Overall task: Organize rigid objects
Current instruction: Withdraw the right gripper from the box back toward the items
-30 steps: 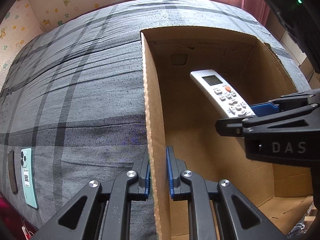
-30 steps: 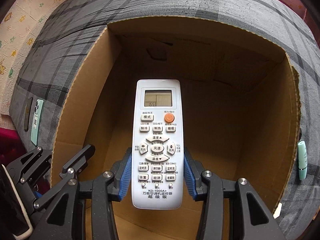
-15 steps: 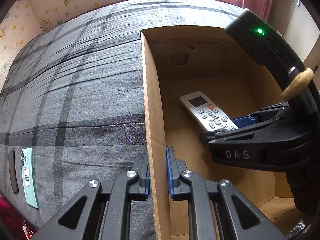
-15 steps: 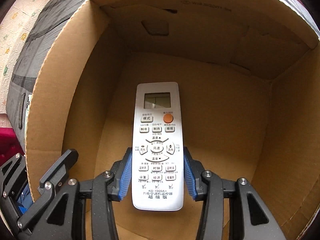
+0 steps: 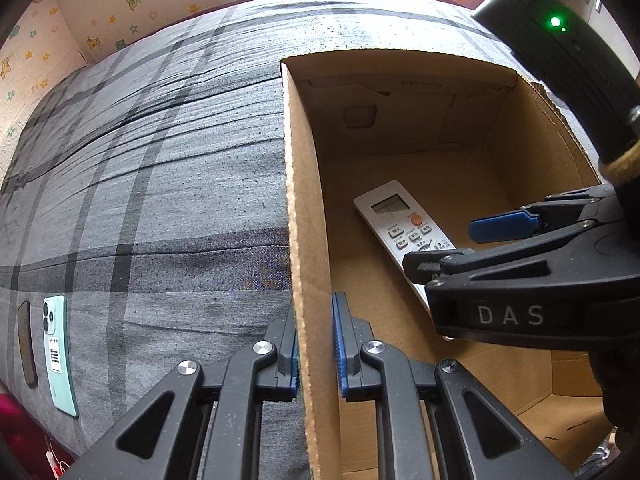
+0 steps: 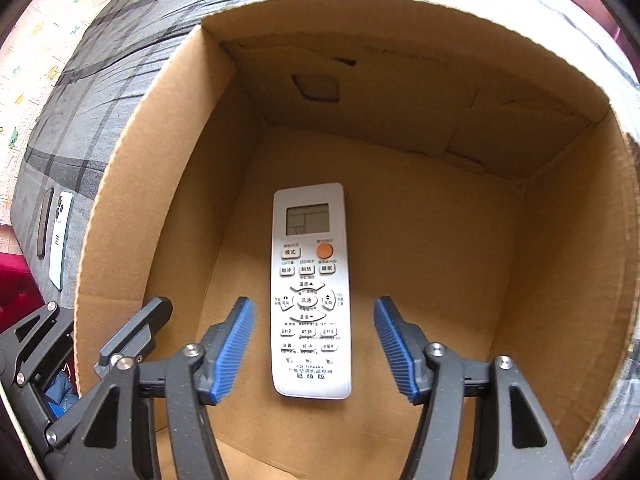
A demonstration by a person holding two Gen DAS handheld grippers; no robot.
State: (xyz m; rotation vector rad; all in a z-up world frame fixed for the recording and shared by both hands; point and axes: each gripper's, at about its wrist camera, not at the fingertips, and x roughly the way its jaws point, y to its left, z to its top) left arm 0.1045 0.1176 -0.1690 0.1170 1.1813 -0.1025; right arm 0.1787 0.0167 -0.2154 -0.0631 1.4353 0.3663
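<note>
Remote control flat on floor of cardboard box, display end toward 12 o'clock. Right gripper jaws just been opening, now spread; blue pads at 9 and 3 o'clock of remote, clear of it. Left gripper pinching box's left wall. Phone on grey plaid sheet, 9 o'clock of box.

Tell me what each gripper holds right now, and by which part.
The left gripper is clamped on the cardboard box's side wall at its top edge. The right gripper holds nothing: its fingers have just opened, leaving the remote lying free on the box floor.
</note>
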